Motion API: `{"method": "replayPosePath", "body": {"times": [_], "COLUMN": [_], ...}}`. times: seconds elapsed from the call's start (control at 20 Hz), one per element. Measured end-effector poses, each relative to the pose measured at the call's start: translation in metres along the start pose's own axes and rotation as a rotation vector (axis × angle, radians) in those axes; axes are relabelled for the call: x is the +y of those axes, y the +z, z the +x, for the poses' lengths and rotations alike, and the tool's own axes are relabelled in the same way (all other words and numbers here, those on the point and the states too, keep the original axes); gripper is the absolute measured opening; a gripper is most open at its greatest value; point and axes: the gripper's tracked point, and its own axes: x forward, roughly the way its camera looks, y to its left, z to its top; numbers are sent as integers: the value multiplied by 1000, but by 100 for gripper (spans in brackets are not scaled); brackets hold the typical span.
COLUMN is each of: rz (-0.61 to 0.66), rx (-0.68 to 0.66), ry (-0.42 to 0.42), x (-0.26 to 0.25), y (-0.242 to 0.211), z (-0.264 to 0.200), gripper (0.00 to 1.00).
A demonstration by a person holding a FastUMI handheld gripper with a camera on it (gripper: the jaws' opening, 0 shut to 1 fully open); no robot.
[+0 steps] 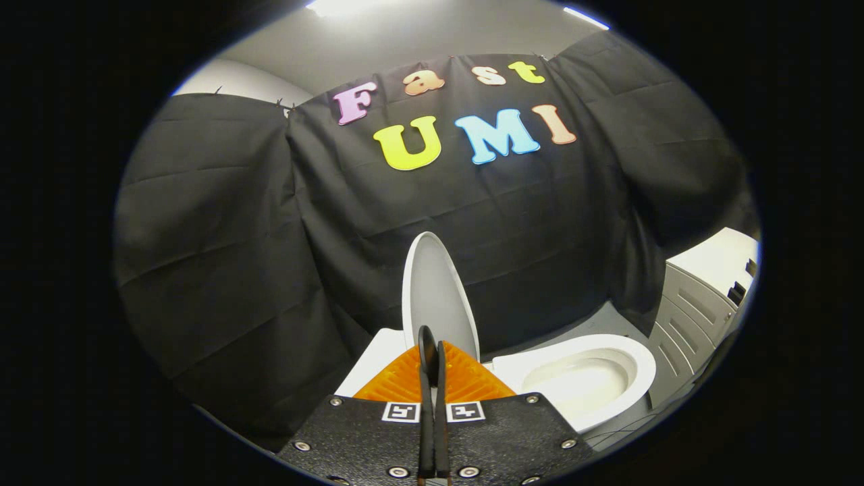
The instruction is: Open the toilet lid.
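A white toilet stands against the black cloth wall. Its lid [437,287] is raised, standing nearly upright, with its inner face toward the bowl. The seat ring and bowl [631,368] lie uncovered to the right of my fingers. My gripper [432,347] is shut, its two fingers pressed side by side with nothing held between them. The fingertips sit just in front of the lid's lower edge; I cannot tell whether they touch it. The white cistern top [374,361] shows to the left of the fingers, behind the lid.
A white cabinet with drawers [702,297] stands to the right of the toilet, close to the bowl. Black cloth wall [223,256] closes the space behind and to the left. A strip of grey floor [594,324] runs behind the bowl.
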Motion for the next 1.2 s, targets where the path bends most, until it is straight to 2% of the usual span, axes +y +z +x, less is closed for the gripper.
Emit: {"method": "replayPosePath", "body": {"times": [0.5, 0.8, 1.05, 1.2], "rz": [-115, -153, -255, -273], "rx": [16, 20, 10, 17], "ry": [66, 84, 95, 130], "x": [54, 70, 85, 95], "y": [-20, -28, -35, -42], "z": [12, 18, 24, 28], "gripper": [0, 0, 0, 1]}}
